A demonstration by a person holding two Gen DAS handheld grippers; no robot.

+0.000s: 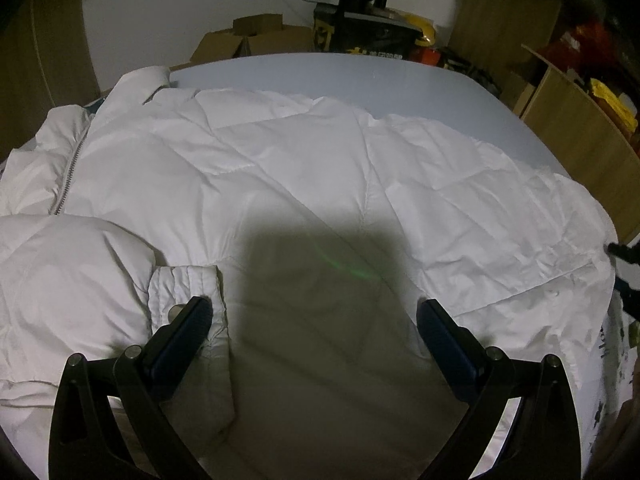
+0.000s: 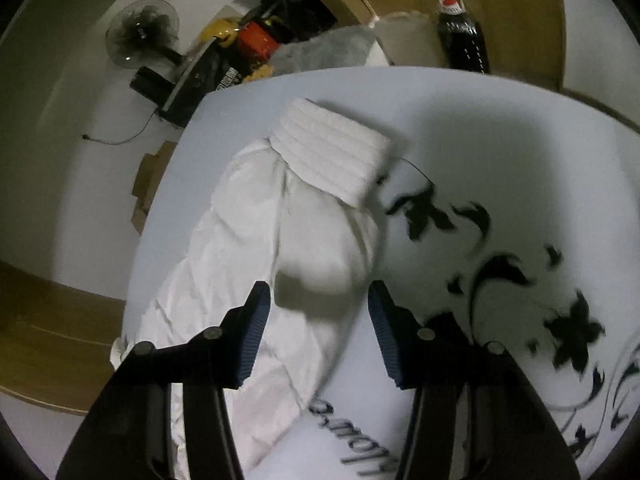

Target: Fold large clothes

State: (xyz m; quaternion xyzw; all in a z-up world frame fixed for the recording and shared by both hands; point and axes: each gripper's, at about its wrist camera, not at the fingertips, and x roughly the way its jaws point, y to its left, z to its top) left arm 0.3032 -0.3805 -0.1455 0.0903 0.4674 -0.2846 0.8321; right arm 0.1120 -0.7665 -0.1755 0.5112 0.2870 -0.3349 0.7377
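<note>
Lying spread across a pale desk point(image 1: 360, 76), a white padded jacket point(image 1: 280, 168) fills the left view. The left gripper point(image 1: 314, 312) hovers over it, fingers wide apart and empty, one beside a cuff point(image 1: 184, 284). The right gripper point(image 2: 318, 300) is half open, fingers straddling a sleeve point(image 2: 312, 240) without pressing it.

A standing fan point(image 2: 140, 34), cardboard boxes point(image 1: 256, 38) and a dark bottle point(image 2: 464, 36).

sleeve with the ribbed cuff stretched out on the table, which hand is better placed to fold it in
Right. The right gripper already straddles that sleeve below its cuff; the left gripper hangs open over the jacket body.
</note>
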